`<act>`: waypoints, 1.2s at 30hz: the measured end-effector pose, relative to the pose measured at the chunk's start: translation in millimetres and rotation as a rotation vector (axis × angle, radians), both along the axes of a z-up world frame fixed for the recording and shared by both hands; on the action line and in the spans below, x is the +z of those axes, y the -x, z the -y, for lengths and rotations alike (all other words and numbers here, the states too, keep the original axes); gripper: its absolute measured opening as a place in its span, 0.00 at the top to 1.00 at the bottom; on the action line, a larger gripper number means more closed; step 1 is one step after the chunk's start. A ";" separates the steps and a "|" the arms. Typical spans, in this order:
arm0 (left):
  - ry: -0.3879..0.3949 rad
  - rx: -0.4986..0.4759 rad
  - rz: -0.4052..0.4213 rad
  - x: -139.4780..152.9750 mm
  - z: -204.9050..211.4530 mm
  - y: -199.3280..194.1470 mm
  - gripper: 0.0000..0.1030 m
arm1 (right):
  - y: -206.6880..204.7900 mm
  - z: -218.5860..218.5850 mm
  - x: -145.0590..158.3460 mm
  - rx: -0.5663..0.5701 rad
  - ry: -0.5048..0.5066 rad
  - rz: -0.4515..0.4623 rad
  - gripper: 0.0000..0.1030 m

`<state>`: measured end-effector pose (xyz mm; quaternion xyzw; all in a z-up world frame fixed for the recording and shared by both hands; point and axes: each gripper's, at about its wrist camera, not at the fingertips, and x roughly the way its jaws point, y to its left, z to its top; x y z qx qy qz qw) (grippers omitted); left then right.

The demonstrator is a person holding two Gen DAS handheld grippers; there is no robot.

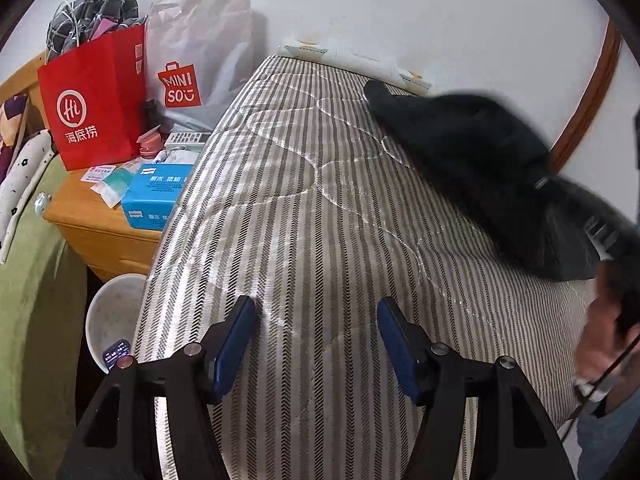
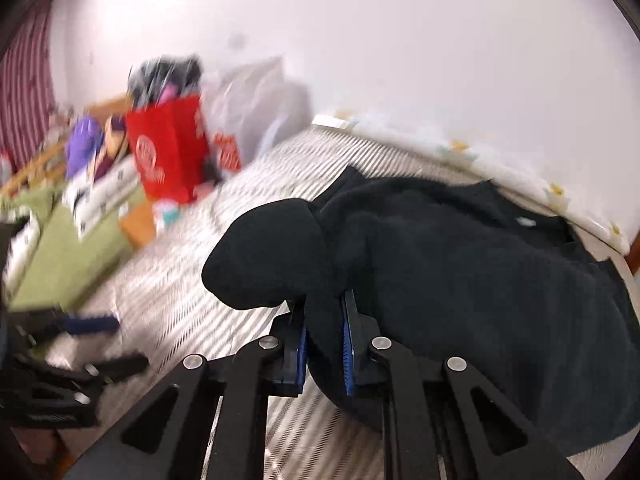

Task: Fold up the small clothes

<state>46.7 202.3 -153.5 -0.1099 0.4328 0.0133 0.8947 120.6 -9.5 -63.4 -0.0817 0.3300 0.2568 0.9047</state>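
Surroundings: a red paper bag (image 1: 94, 100) and a white MINISO bag (image 1: 192, 60) were seen standing on a wooden nightstand (image 1: 100, 232) at 10 o'clock of the left wrist view, with a blue tissue box (image 1: 154, 192) lying in front of them and a pale basin (image 1: 114, 312) placed below.
Obstructions: nothing was found between the left gripper (image 1: 316, 340) and the striped mattress (image 1: 300, 220); the person's head (image 1: 608, 320) was caught at 4 o'clock.
Garment position: the black garment (image 2: 460, 260) was spread on the mattress toward the wall, at 2 o'clock of the left wrist view.
Garment axis: its length was laid roughly from 10 to 4 o'clock in that view, blurred at the lower end.
Left fingers: spread wide, nothing held.
Right fingers: the right gripper (image 2: 325, 344) was closed nearly together on a bunched fold of the garment, a rounded lobe bulging toward 11 o'clock.
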 end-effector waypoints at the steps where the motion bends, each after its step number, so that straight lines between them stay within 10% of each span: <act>1: 0.005 -0.001 0.000 0.2 0.3 -0.7 0.41 | -0.9 8.1 7.6 -0.014 -0.025 0.010 0.87; 12: 0.118 -0.072 -0.015 1.9 44.9 -28.0 0.41 | -21.4 144.3 62.9 -0.245 -0.275 0.047 0.88; 29: 0.131 -0.139 -0.021 6.7 109.4 -48.2 0.41 | -29.8 284.7 -16.6 -0.393 -0.313 -0.151 0.87; 36: 0.127 -0.219 -0.019 6.4 148.5 -58.5 0.40 | -28.1 312.0 -17.0 -0.388 -0.329 -0.166 0.50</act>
